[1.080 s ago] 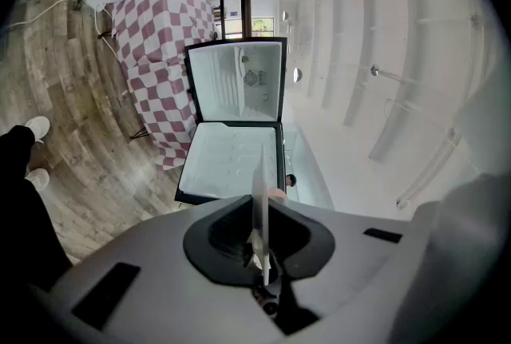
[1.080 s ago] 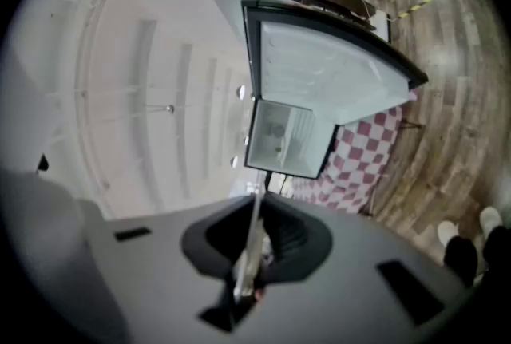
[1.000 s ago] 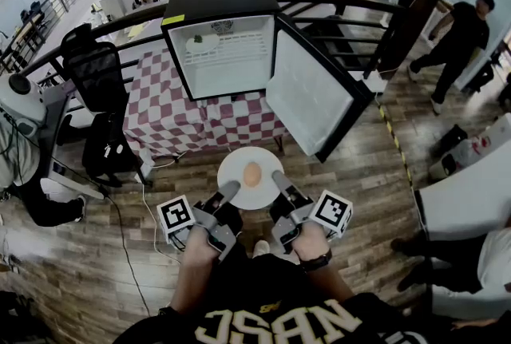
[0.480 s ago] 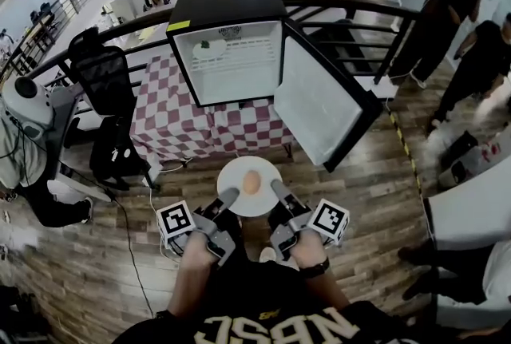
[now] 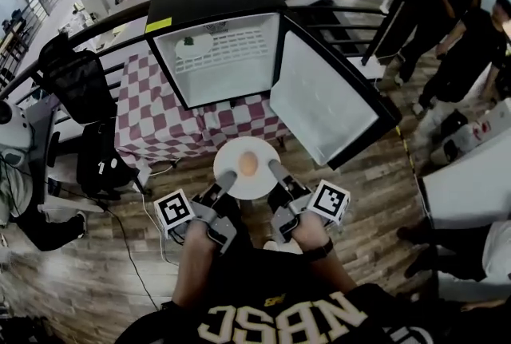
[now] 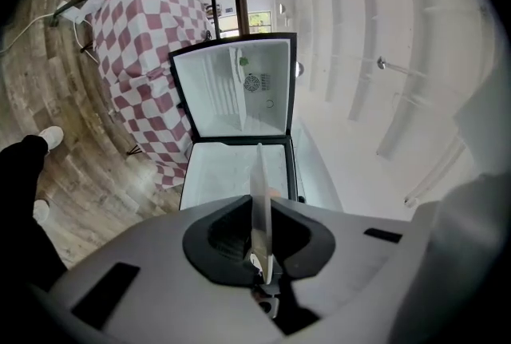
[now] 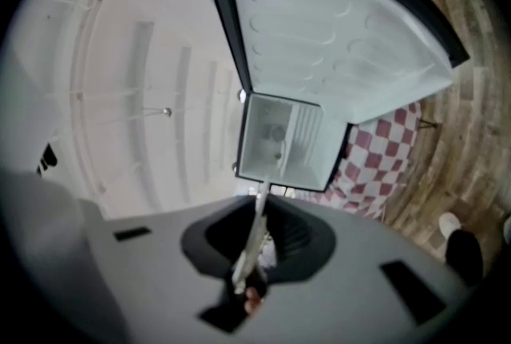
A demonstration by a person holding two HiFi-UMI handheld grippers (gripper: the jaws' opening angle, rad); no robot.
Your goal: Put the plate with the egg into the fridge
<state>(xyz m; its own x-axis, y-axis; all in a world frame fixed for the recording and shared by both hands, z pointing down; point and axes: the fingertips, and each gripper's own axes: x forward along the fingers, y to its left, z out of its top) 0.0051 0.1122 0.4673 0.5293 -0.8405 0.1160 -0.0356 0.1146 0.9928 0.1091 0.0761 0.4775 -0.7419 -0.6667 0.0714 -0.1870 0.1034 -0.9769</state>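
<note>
White ceramic is the thing to watch: the plate (image 5: pixel 262 152), with the egg (image 5: pixel 248 164) on its middle, hangs level over the wooden floor (image 5: pixel 96 255). The left tool (image 5: pixel 226 179) pinches its left rim and the right tool (image 5: pixel 275 172) its right rim, and both gripper views show each pair of jaws pressed together on the thin edge. Compared with a second ago, the open fridge (image 5: pixel 223 63) fills more of the head view. The plate's far rim now sits just short of the checked tablecloth (image 5: pixel 160 127) hanging off the tabletop under the fridge, so the person has carried the plate forward. The approach looks well advanced, with the lift onto a shelf and the release not yet done. At the left, a black chair (image 5: pixel 76 79) stands beside the tabletop, clear of the path. Inside the fridge, a small white dish (image 5: pixel 194 45) already lies at the upper left, and the wire shelf to its right looks bare. The fridge door (image 5: pixel 323 99) swings out to the right, and its lower corner, near the right tool's side, is probably the edge to mind. Bystanders (image 5: pixel 471 31) stand farther right, well apart.
</note>
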